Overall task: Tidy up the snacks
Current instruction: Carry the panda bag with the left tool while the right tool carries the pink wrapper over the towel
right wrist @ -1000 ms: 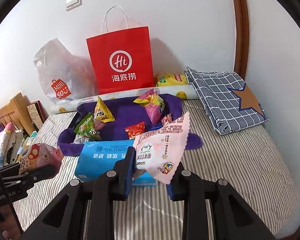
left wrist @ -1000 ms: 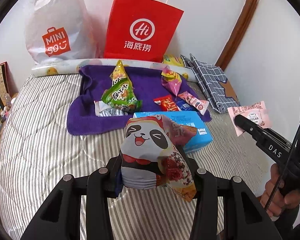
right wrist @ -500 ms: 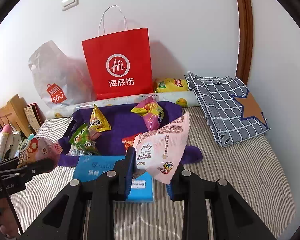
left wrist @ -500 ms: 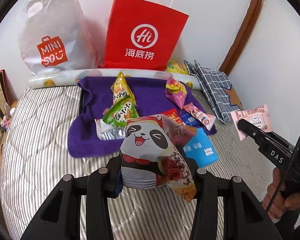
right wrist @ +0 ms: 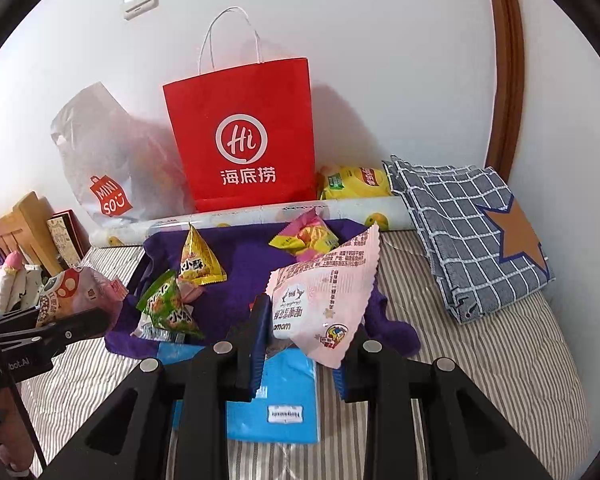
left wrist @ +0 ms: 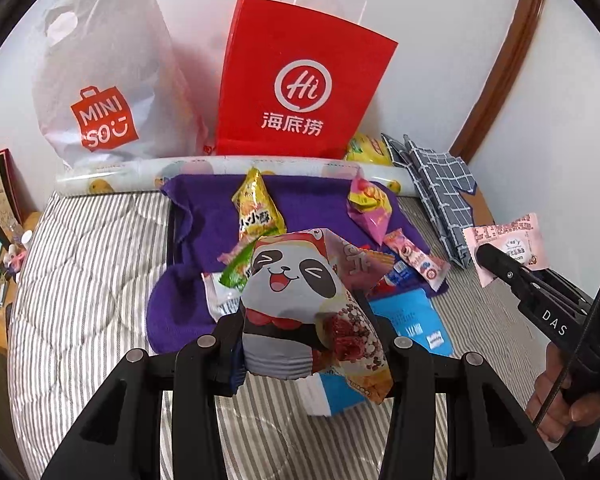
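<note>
Striped bed [left wrist: 80, 280] under white wall [right wrist: 380, 60]. Left gripper [left wrist: 312, 344] clamped on panda pack [left wrist: 296, 300]; right gripper [right wrist: 300, 344] clamped on pink pack [right wrist: 324, 292]. Beyond: blue pack [right wrist: 280, 396], purple towel [left wrist: 204, 208] strewn with snacks, red bag [left wrist: 300, 80] against wall.

Behind the panda snack packet [left wrist: 296, 304]: most of the blue tissue pack [left wrist: 412, 320] and part of the green snack bag [left wrist: 236, 268]. Print on the pink packet [right wrist: 324, 292] too small to read. Purple towel [right wrist: 244, 280] partly covered by snacks.
</note>
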Available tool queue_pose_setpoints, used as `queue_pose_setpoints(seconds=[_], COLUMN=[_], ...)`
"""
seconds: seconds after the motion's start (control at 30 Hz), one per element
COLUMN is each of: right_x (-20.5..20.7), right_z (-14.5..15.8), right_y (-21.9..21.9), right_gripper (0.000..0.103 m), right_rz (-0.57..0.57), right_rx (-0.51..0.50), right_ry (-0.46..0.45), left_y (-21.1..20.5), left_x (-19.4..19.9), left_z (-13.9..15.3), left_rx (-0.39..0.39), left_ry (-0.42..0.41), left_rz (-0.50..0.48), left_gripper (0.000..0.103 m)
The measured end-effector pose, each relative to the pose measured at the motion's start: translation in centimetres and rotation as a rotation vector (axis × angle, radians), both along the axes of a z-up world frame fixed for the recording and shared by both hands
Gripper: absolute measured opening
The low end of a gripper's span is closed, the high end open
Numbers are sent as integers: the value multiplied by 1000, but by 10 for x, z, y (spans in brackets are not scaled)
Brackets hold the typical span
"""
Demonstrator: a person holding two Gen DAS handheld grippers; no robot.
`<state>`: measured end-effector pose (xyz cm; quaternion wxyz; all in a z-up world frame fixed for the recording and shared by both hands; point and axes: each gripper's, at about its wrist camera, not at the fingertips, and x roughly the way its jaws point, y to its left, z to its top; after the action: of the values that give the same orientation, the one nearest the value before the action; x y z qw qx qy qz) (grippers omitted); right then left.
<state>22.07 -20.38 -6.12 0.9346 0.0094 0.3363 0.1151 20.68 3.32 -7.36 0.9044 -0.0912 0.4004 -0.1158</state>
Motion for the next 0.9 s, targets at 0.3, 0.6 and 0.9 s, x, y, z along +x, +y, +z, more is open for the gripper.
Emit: queue_pose_setpoints(seconds=[0.3, 0.6, 0.9], right_x=[22, 43, 60], right_z=[-3, -12, -21], right_y=[5, 11, 21], right_gripper=[26, 26, 26], right_rz=[11, 23, 50], right_rx=[1, 8, -1], right_ry=[2, 10, 19], left_y=[13, 21, 20], left_x=[25, 50, 70], left_z=[-4, -7, -6], left_rx=[5, 10, 16], left_ry=[12, 18, 14], left_rz=[32, 48, 55], left_gripper=[44, 44, 44])
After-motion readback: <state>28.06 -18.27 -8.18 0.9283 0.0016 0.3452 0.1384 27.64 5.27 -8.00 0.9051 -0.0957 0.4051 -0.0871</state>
